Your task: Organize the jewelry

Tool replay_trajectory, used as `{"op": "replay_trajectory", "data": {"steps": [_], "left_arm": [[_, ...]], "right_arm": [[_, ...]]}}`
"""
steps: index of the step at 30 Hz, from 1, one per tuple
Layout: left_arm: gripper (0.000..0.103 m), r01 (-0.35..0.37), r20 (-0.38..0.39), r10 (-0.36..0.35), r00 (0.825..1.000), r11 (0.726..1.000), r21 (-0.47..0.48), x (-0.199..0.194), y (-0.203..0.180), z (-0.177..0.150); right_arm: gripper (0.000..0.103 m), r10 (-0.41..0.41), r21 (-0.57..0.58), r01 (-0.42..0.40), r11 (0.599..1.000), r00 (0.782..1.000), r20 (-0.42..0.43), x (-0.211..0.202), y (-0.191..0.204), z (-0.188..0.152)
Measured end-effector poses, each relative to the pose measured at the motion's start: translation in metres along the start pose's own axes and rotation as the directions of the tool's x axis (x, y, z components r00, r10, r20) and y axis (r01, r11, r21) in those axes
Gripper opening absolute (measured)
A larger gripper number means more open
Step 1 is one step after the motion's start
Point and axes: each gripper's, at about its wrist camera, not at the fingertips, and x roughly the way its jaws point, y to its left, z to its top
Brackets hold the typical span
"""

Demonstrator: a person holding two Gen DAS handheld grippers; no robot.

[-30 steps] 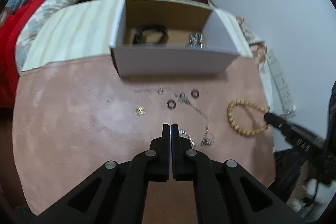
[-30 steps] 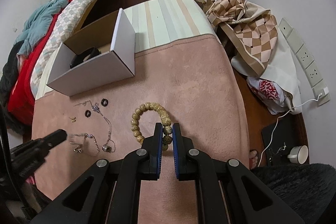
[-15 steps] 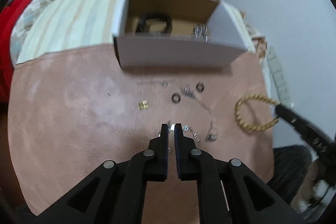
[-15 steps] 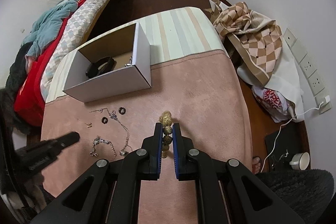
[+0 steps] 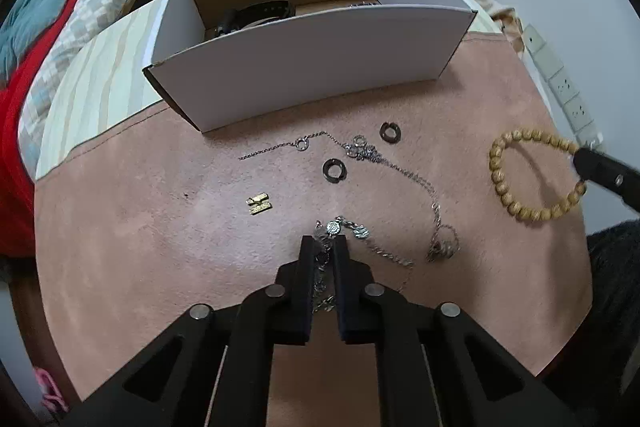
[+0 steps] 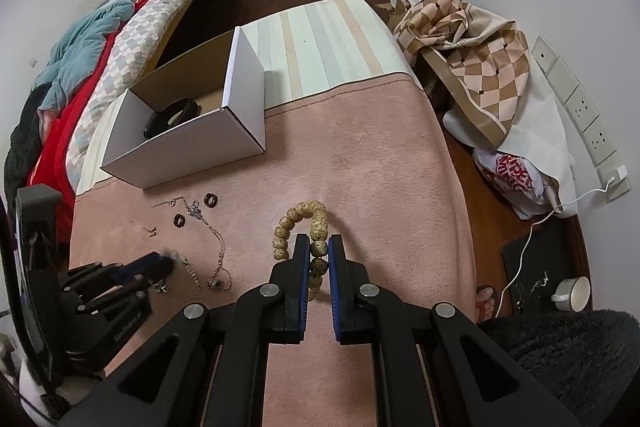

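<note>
**Fingers clamp chain and beads over the pink cloth**

Fingers (image 5: 306,267) of our left gripper (image 5: 323,247) point steeply down at the pink cloth (image 5: 160,247) and have just been closing; a silver chain bracelet (image 5: 340,229) lies between them and we read them as pinched on it. Our right gripper (image 6: 319,247) is clenched on a wooden bead bracelet (image 6: 298,217), one bead squeezed between its blue-lined pads while the loop hangs free above the cloth. Between the two lie a longer silver necklace (image 5: 400,171), two dark rings (image 5: 334,170), and a small gold clasp piece (image 5: 259,203), all apart from one another on the cloth. Beyond them stands an open white cardboard box (image 5: 312,59) with a black band (image 5: 256,15) inside. Past the box we see a striped mat (image 6: 320,39), and a bed with red and teal covers (image 6: 92,39) at the left.
</note>
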Motion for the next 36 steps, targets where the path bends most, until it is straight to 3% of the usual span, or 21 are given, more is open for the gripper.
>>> {"op": "replay_trajectory", "data": {"steps": [13,22,31,36], "left_arm": [[0.001,0.154,0.139,-0.132,0.981,0.974,-0.168,-0.066,0.031,0.002],[0.001,0.209,0.221,-0.170,0.960,0.964,-0.166,-0.112,0.039,0.022],[0.001,0.230,0.339,-0.168,0.926,0.961,-0.152,-0.160,0.057,0.081],[0.001,0.233,0.327,-0.169,0.930,0.958,-0.167,-0.146,0.069,0.111]], "right_arm": [[0.009,0.036,0.015,-0.036,0.999,0.999,0.032,-0.013,0.001,0.009],[0.009,0.099,-0.034,-0.097,0.995,0.992,0.079,-0.042,0.026,0.024],[0.009,0.210,-0.140,-0.190,0.972,0.967,0.145,-0.086,0.070,0.088],[0.009,0.223,-0.196,-0.195,0.961,0.966,0.132,-0.079,0.094,0.127]]}}
